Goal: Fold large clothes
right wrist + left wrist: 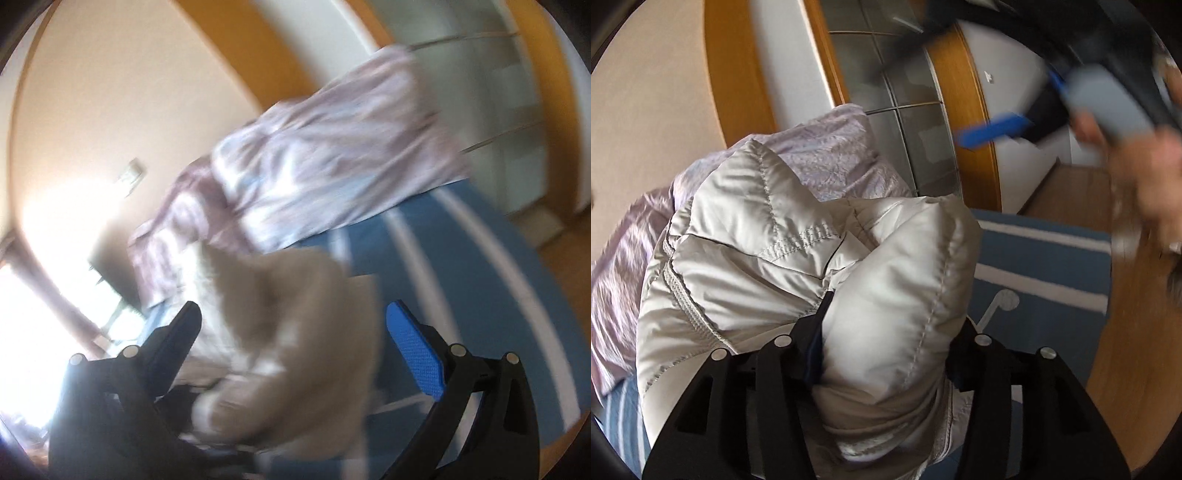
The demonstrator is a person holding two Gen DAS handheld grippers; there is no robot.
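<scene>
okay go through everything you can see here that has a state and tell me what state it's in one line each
Left gripper: shut on the puffer jacket.
Right gripper: open, blurred by motion, holding nothing.
Puffer jacket: bunched up, not folded, lifted by one puffy section.
Lilac quilt: crumpled in a heap on the bed.
Blue striped sheet: spread flat.
</scene>
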